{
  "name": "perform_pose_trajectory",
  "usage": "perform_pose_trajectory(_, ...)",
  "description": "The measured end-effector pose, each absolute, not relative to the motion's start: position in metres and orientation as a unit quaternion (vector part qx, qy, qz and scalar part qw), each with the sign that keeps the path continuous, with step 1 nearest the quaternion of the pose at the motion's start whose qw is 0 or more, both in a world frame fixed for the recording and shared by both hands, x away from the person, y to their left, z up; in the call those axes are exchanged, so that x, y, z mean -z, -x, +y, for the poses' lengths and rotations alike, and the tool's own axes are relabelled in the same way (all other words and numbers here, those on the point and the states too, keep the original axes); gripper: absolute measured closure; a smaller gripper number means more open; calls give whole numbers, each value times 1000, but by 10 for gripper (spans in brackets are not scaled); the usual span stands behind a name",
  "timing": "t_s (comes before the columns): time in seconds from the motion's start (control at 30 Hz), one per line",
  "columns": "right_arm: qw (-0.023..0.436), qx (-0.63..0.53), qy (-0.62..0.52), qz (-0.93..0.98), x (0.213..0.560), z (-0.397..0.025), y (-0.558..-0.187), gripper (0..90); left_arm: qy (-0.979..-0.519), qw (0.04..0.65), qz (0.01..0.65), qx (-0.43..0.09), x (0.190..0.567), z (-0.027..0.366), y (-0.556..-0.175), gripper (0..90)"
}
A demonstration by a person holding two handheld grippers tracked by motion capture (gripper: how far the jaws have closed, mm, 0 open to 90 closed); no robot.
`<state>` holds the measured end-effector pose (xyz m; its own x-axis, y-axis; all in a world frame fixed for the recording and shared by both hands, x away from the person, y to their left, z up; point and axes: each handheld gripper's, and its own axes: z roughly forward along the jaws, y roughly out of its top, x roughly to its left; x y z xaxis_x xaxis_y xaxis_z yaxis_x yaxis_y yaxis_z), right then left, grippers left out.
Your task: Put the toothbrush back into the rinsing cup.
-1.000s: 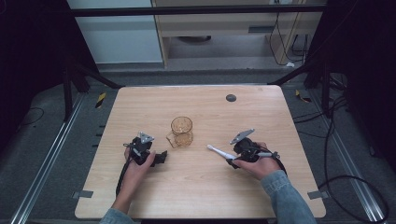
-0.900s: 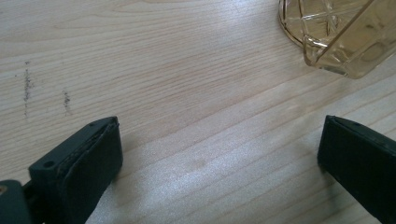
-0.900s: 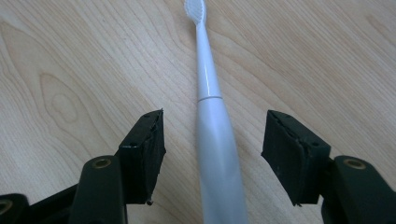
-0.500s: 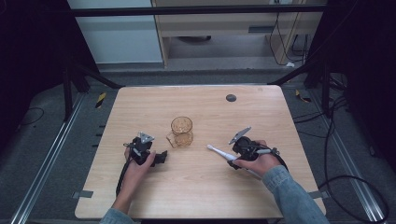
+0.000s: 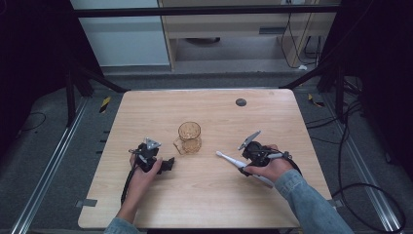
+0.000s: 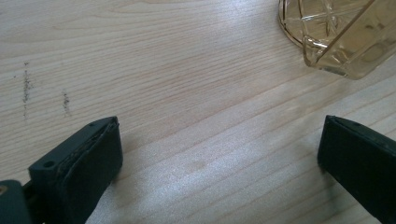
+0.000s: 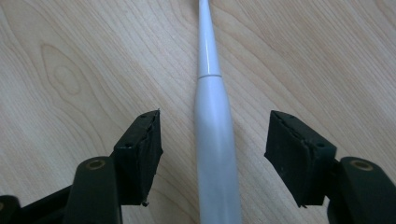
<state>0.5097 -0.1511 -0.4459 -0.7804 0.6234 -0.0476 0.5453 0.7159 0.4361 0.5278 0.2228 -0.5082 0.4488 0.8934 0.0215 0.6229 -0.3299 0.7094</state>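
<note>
Right gripper view: right gripper (image 7: 214, 154) jaws wide, straddling toothbrush (image 7: 212, 135), ungrasped | left gripper (image 6: 219, 154) wide, empty | glass mug (image 5: 189, 137) untouched

My right gripper (image 5: 246, 158) slid back toward me and a bit right vs 1 s ago, and the right hand (image 5: 267, 168) and sleeve (image 5: 311, 204) went w/ it. The white toothbrush (image 5: 234, 162) kept to the same line btwn the jaws, but its handle end got covered more by my hand. In right gripper view the jaws were spread either side of the handle (image 7: 214, 140), not touching it.
</note>
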Motion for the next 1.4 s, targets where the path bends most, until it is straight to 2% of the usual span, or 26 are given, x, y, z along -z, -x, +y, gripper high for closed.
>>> perform_pose_trajectory(0.3, 90, -187, -313, 927, 438, -144, -518, 432, -788, 324, 480, -209, 508, 222, -530, 0)
perform_pose_trajectory(0.7, 88, -172, -300, 934, 434, -138, -521, 450, -788, 323, 480, -209, 508, 222, -530, 0)
perform_pose_trajectory(1.4, 61, -121, -289, 948, 453, -134, -531, 488, -789, 323, 479, -209, 508, 222, -530, 0)
